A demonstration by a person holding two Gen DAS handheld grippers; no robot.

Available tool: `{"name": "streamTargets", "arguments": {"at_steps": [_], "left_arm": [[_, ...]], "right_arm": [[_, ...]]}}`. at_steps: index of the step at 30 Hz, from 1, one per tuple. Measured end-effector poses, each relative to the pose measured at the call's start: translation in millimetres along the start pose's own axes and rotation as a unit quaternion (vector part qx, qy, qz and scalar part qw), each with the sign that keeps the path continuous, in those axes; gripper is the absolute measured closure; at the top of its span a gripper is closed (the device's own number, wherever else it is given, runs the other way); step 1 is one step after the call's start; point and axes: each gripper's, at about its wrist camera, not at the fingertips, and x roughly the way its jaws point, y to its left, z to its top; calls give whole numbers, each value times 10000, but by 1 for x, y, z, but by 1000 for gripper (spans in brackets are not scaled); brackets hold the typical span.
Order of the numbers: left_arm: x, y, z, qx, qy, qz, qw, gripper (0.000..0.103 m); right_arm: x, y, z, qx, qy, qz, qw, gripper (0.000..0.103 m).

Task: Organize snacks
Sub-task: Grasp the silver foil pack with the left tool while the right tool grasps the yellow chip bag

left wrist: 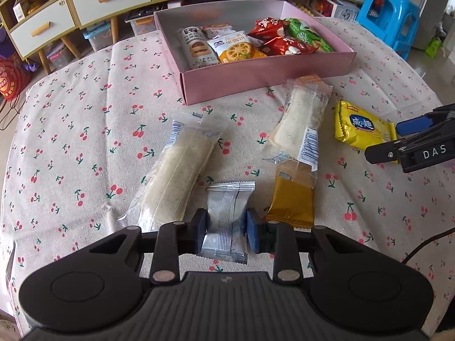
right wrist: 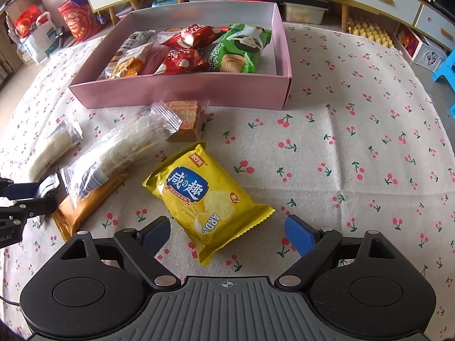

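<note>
— Snacks where?
— Mostly loose on cherry-print cloth (left wrist: 85,113); more in pink cardboard box (left wrist: 267,71), labels half buried.
— Left to right?
— Crinkly silver packet (left wrist: 226,213) pinched in left gripper (left wrist: 226,227), lower end cut off behind jaws. Glossy yellow pillow bag (right wrist: 207,196) lying between right gripper (right wrist: 227,236) pads, spread wide, untouched.

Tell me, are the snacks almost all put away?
Partly. Several packets already lie in the pink box. The left claw pinches a small silver packet. The open right claw frames the yellow packet. Two long packets and a wafer wait.
</note>
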Motion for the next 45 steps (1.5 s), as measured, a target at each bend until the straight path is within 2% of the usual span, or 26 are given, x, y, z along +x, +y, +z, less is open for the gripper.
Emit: {"name": "streamTargets", "arguments": {"at_steps": [4,10,15,20,26,28,38,45], "left_arm": [[1,-4,0,15,-22,12,10000,76],[2,0,0,-221,-30,-70,9997,76],[1,0,0,-322,-34,-68,9995,76],[-1,-4,-2,-165,-76,19,9998,80],[-4,-5,1,-247,-113,-92,9996,80],[-7,-3,3,-301,-151,-111,9994,80],[-25,4,16,-722,-444,-233,9961,81],[-34,5,30,-920,-685,-281,9930,81]], "right_arm": [[1,6,-2,-259,-119,-6,9996,13],[3,12,-4,-503,-202,-27,9985,15],[1,12,-3,-582,-315,-81,9978,30],[-2,11,-2,-562,-326,-35,9979,33],[-13,5,2,-222,-330,184,9990,35],[-17,3,5,-101,-323,308,9990,43],[-30,-11,15,305,-364,549,9974,44],[-47,-17,26,543,-573,696,9944,44]]}}
